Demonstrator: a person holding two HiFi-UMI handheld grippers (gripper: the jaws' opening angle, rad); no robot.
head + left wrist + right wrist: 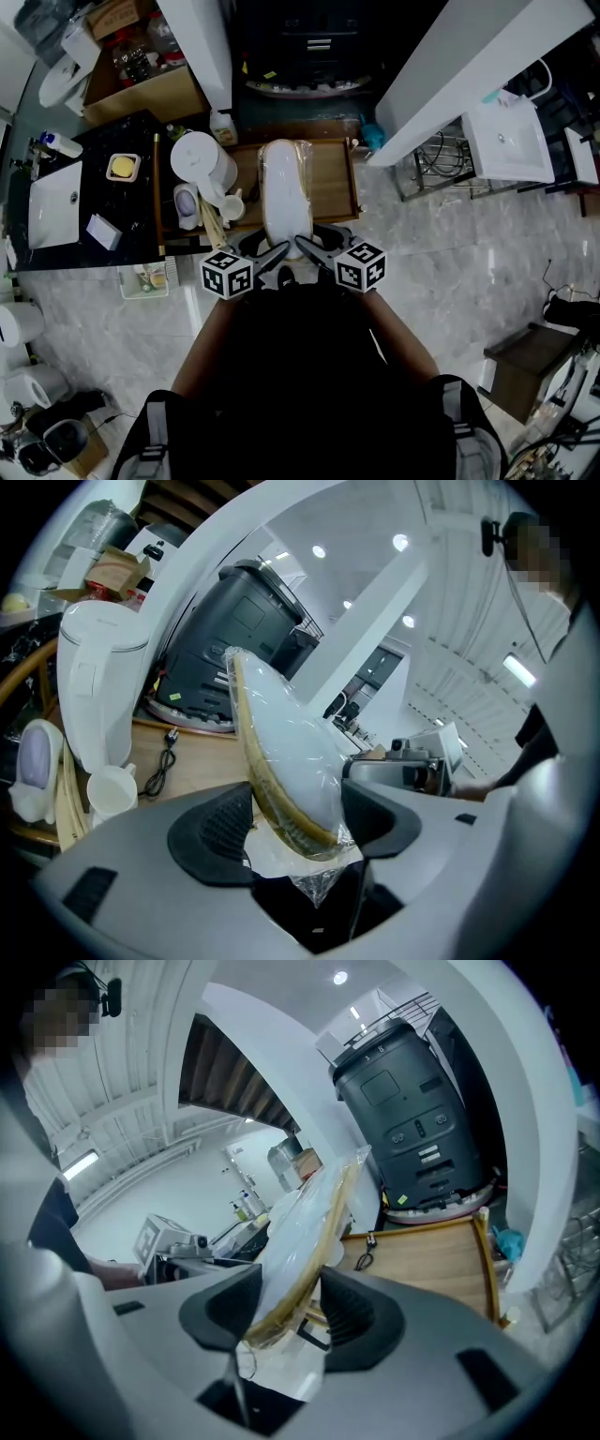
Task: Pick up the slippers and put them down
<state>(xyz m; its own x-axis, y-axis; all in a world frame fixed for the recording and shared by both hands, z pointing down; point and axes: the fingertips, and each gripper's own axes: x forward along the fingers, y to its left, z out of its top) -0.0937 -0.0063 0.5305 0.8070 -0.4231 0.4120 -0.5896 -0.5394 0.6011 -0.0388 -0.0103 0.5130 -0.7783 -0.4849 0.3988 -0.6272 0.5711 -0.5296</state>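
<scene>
Above the wooden table [336,183] we hold one plastic-wrapped bundle of slippers [284,192] with two grippers. Our left gripper [272,255] and our right gripper [314,249] each clamp its near end, one from either side, with the jaws set fairly wide on the bundle. We cannot tell how many slippers lie inside the wrap. Its long axis runs near to far, the far end pointing away from us and rising from the jaws. One white jug [202,161] stands just left.
</scene>
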